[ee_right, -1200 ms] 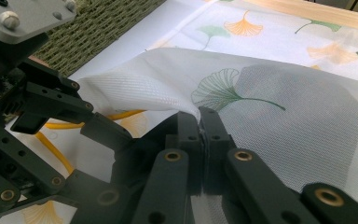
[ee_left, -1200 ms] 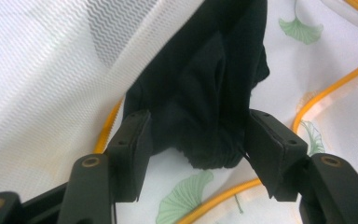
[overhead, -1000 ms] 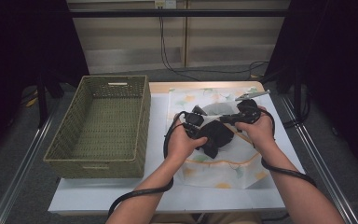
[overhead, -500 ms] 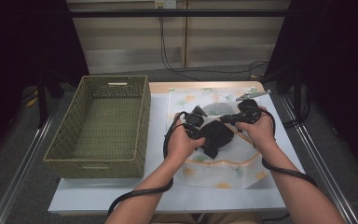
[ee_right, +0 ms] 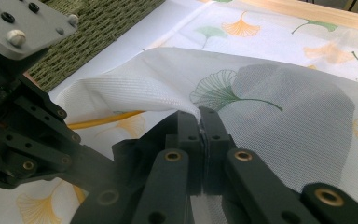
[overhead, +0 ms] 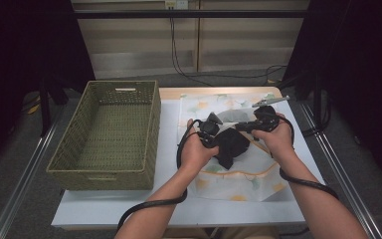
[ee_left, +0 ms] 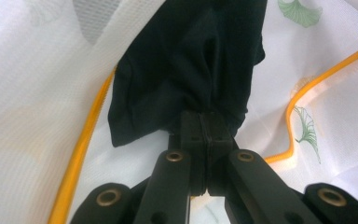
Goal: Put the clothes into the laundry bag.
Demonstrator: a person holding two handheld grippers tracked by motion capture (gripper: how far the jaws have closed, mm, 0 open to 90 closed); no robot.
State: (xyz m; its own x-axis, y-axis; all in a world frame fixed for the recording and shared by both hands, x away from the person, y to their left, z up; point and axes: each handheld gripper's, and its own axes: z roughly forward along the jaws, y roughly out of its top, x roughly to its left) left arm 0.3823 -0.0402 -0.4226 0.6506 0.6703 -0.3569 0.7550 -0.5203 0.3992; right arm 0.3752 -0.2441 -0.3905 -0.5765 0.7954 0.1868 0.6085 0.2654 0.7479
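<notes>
Left gripper (ee_left: 206, 135): jaws pressed together on a fold of the black cloth (ee_left: 191, 60); in the high view it sits at the left of the cloth, held in the person's left hand (overhead: 195, 152).
Right gripper (ee_right: 200, 135): jaws pinched shut on the raised edge of the white mesh bag (ee_right: 270, 116); in the high view it sits at the right of the cloth, held in the right hand (overhead: 277, 139).
Black cloth: bunched between the two grippers, over the middle of the mesh bag, part of it hanging down from the left gripper's jaws; it touches the bag's orange-piped edge (ee_left: 86, 135).
White mesh bag: lies flat on the table (overhead: 169, 209), right of the basket; printed with green and orange leaves; a dark shape shows through the mesh in the right gripper view.
Basket (overhead: 110, 132): green woven, rectangular, on the left half of the table, near the bag's left edge.
Cables (overhead: 149, 206): one black lead trails from each gripper towards the near table edge.
</notes>
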